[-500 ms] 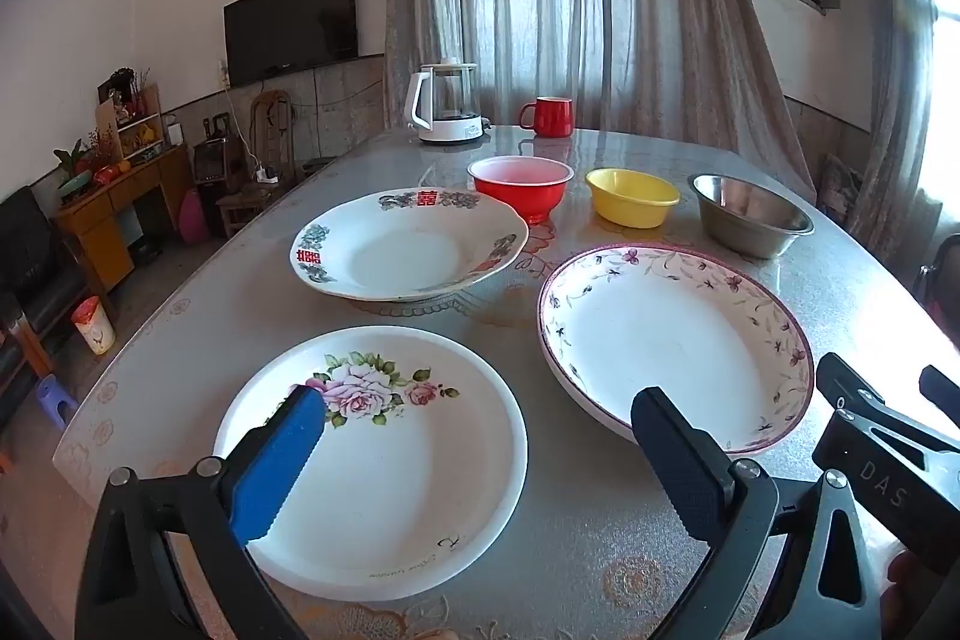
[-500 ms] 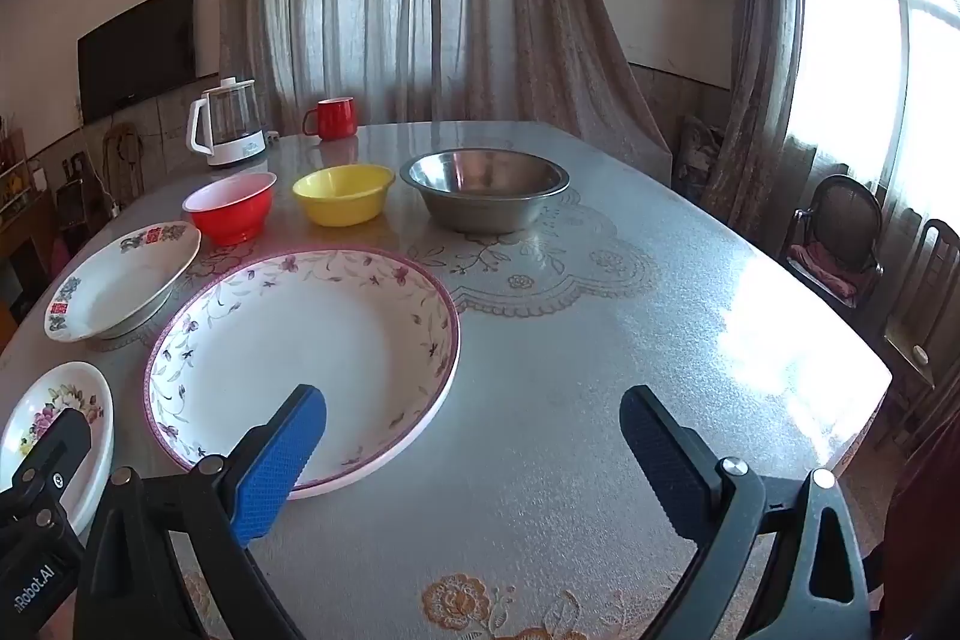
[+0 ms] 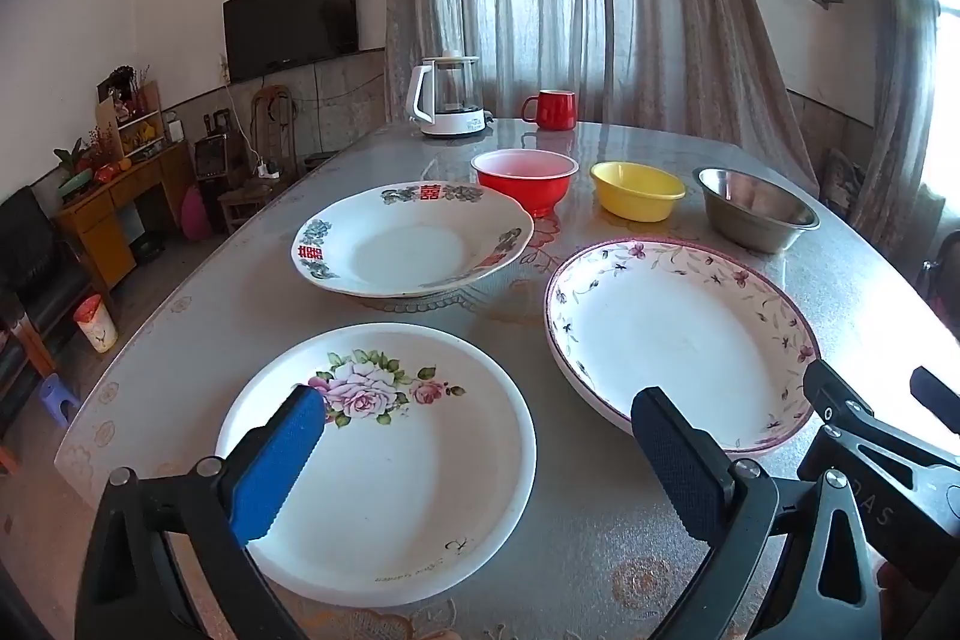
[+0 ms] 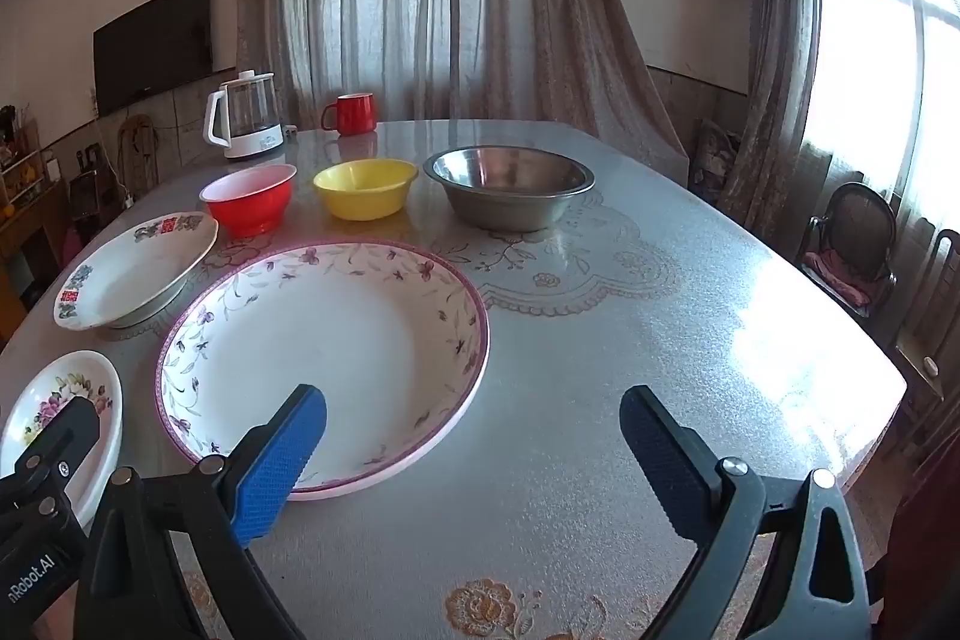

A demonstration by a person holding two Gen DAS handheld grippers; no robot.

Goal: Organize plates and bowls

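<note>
Below left hand-held gripper (image 3: 474, 451), jaws wide, empty: rose plate (image 3: 420, 490); right hand-held gripper (image 4: 471, 451) likewise

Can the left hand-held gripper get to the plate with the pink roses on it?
Probably yes. The left hand-held gripper is open and empty, and the rose plate lies right under it at the near edge of the table. Nothing lies on the plate or between them.

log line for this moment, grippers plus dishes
left gripper: open, over rose plate | right gripper: open, by purple-rimmed plate | held: nothing | stacked: nothing
</note>
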